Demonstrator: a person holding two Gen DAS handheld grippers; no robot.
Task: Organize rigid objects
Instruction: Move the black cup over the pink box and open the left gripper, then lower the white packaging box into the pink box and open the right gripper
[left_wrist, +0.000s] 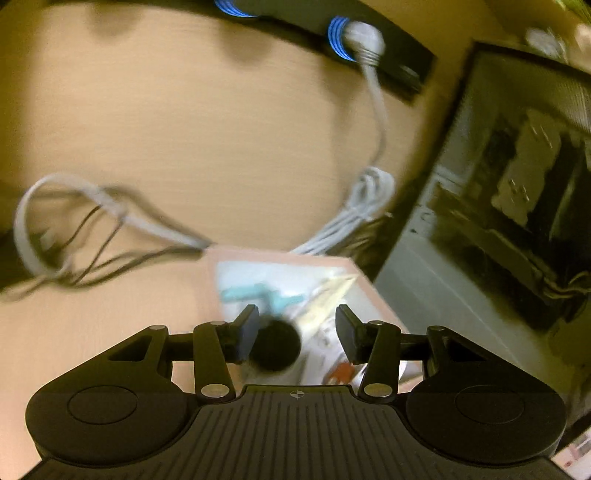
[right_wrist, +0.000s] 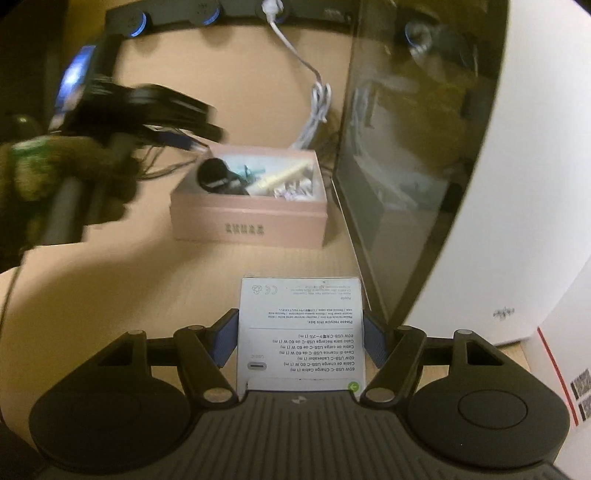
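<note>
Cardboard packaging is the item in hand: a white USB-C charge cable box (right_wrist: 301, 332) sits between the fingers of the right gripper (right_wrist: 300, 341), both blue pads pressing on its long side edges. The box is held flat, printed back face up, above the tabletop (right_wrist: 147, 288).

Handling judgement: the box is probably light and stiff, but thin-walled. Its coated surface looks smooth, so it may slide under a weak grip, while hard squeezing could dent the sides. The present hold across the narrow width, near the midpoint of the length, suits it.

Destination, by judgement: the open pink box (right_wrist: 249, 221), at 12 o'clock from the held item and well apart from it. It stands just beside a dark glass-sided computer case (right_wrist: 406, 147) at its 3 o'clock. The pink box already holds a black round object (right_wrist: 214, 175), a teal piece and a pale stick.

The left gripper (left_wrist: 295, 334) hovers over the pink box (left_wrist: 373, 291) with fingers apart, gripping nothing; the black round object (left_wrist: 275, 345) lies below, near the left finger. A white cable bundle (left_wrist: 364, 206) lies at the pink box's 12 o'clock.
</note>
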